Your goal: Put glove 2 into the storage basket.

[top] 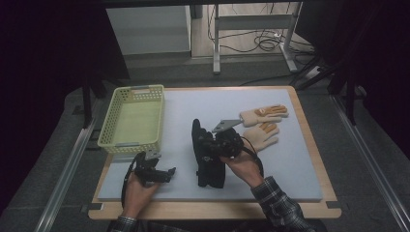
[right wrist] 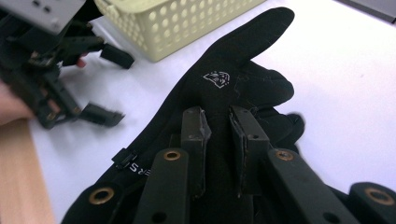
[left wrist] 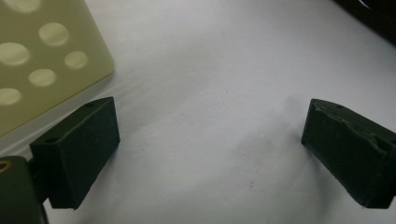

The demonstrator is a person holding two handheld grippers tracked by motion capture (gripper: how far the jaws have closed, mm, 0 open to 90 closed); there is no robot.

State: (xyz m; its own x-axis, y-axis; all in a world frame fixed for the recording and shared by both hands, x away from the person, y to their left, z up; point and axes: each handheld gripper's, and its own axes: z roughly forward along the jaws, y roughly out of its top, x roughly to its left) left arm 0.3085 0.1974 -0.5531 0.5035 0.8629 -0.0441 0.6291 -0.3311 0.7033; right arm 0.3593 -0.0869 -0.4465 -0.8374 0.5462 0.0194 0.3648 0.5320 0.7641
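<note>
Right gripper (top: 209,153) sits at table centre in the high view, jaws pinched on a fold of the black glove (top: 205,162). In the right gripper view the two pads are drawn close together with black fabric between them, right gripper (right wrist: 218,140) clamped on the back of the black glove (right wrist: 224,88), just below a small white logo. Glove fingers point toward 1 o'clock in that view; a cuff tab with white lettering shows at 8 o'clock.

In the high view the black glove lies as a long dark shape running 12 to 6 o'clock across the grey mat (top: 290,164), its lower end near the mat's near edge.

Left gripper (top: 155,173) rests at 8 o'clock of the black glove, near the mat's front-left corner, held in the left hand (top: 138,191). In the left gripper view its jaws stand wide apart, left gripper (left wrist: 210,154) released, bare mat between the pads, basket wall at 10 o'clock.

Yellow basket (top: 126,145) sits at 10 o'clock of the black glove, at the mat's left edge.

Two tan gloves (top: 263,124) lie at 2 o'clock of the black glove, one beyond the other, apart from it
</note>
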